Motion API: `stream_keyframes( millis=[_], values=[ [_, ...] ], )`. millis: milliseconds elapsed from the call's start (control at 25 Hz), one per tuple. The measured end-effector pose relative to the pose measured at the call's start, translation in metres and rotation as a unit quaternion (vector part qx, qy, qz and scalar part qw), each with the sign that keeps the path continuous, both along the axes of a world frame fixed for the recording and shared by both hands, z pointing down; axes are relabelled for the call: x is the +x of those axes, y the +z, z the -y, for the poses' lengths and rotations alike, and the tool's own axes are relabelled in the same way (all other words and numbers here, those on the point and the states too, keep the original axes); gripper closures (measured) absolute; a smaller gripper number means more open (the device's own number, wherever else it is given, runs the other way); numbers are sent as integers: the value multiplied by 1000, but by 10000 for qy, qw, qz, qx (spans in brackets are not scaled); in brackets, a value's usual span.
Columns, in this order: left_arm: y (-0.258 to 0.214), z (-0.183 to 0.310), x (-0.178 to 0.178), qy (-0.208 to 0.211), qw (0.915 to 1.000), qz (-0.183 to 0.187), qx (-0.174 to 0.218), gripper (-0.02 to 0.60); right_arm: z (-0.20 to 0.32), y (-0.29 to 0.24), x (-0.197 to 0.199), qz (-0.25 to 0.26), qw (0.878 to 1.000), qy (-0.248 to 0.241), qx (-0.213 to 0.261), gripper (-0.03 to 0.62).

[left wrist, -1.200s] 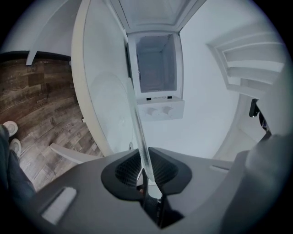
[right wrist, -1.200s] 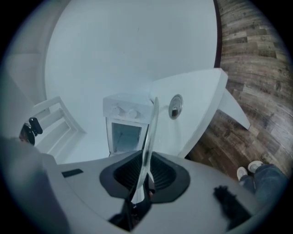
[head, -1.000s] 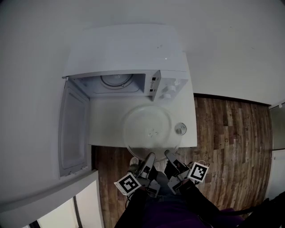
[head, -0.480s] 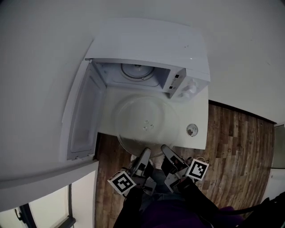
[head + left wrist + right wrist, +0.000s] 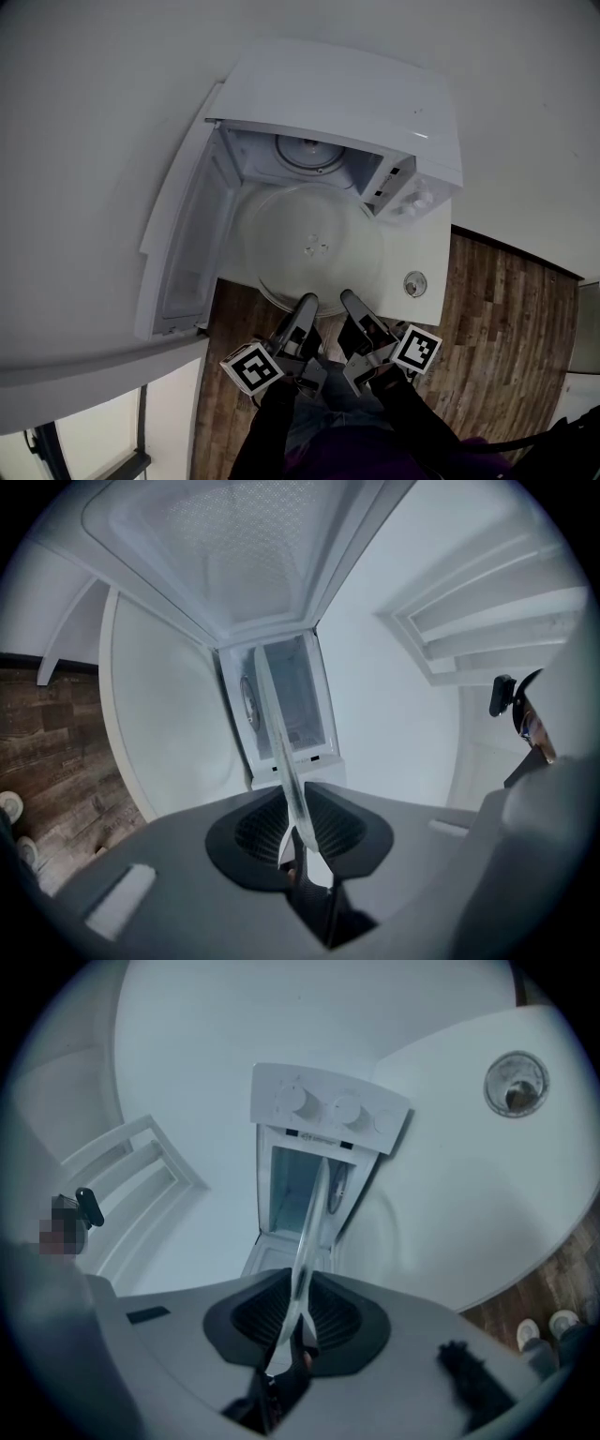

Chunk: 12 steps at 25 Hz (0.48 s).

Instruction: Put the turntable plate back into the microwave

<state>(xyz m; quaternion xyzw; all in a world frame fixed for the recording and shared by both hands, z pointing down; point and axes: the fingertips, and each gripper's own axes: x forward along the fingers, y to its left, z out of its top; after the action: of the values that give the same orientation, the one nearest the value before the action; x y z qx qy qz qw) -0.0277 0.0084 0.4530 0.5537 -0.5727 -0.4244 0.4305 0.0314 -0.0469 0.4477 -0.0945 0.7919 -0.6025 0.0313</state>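
Two grippers clamped on plate (image 5: 309, 246) near edge: left gripper (image 5: 306, 305), right gripper (image 5: 348, 300) | glass faint against white table (image 5: 433, 262) | microwave (image 5: 347, 94) cavity mostly hidden

Left gripper (image 5: 307, 304): grey fingers (image 5: 302, 326), black ribbed pads (image 5: 258, 832), and a white cube (image 5: 251, 367) printed with black square markers. Right gripper (image 5: 349, 300): built alike, with its own marker cube (image 5: 415, 349) fitted. Black sleeves (image 5: 267, 427) are worn on both arms. A dark purple garment (image 5: 347, 459) is worn beneath.
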Motion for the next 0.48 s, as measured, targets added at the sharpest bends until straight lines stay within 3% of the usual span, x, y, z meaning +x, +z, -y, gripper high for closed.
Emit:
stream_keyframes(
  millis=[480],
  values=[
    [-6,36,-40,45,10000,25,73,512,33,-2,-36,138,9991,372,121,531]
  ],
)
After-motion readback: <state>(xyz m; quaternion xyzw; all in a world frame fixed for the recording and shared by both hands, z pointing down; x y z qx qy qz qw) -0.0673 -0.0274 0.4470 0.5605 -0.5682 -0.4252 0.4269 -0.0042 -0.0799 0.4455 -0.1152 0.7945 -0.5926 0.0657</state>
